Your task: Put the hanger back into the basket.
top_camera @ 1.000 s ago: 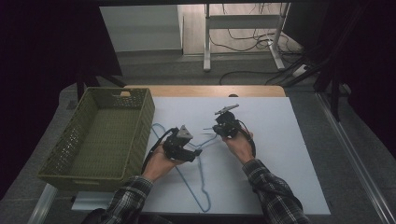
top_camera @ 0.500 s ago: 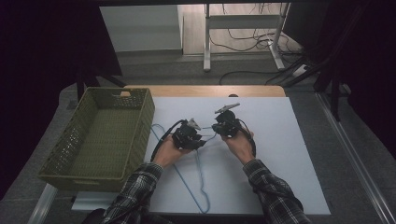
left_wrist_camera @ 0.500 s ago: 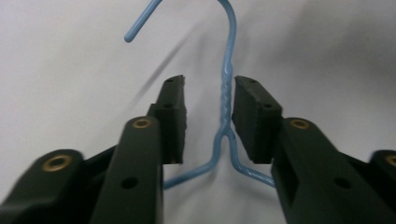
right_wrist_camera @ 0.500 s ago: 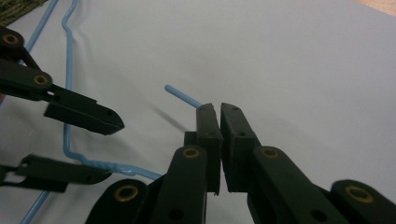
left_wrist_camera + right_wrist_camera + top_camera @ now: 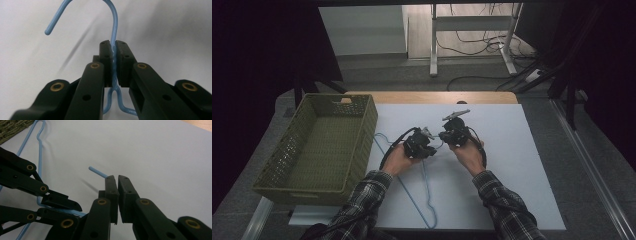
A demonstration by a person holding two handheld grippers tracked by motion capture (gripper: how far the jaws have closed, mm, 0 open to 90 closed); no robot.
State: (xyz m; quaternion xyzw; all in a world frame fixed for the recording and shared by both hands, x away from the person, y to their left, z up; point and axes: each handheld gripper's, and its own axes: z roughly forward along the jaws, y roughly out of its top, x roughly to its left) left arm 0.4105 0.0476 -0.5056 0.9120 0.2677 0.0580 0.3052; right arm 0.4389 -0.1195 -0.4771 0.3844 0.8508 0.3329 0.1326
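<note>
Pinching the blue wire hanger (image 5: 114,53) at its twisted neck over the worktop (image 5: 522,165), the left gripper (image 5: 114,62) is clenching firmly; the right gripper (image 5: 117,195) seems nearly closed beside the hook tip; light, springy, slippery wire

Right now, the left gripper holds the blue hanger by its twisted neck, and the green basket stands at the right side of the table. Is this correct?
Not quite. The green basket stands at the left side of the table, as the high view shows. The rest is right: the left gripper holds the blue hanger by its twisted neck, its fingers closed on it in the left gripper view.
</note>
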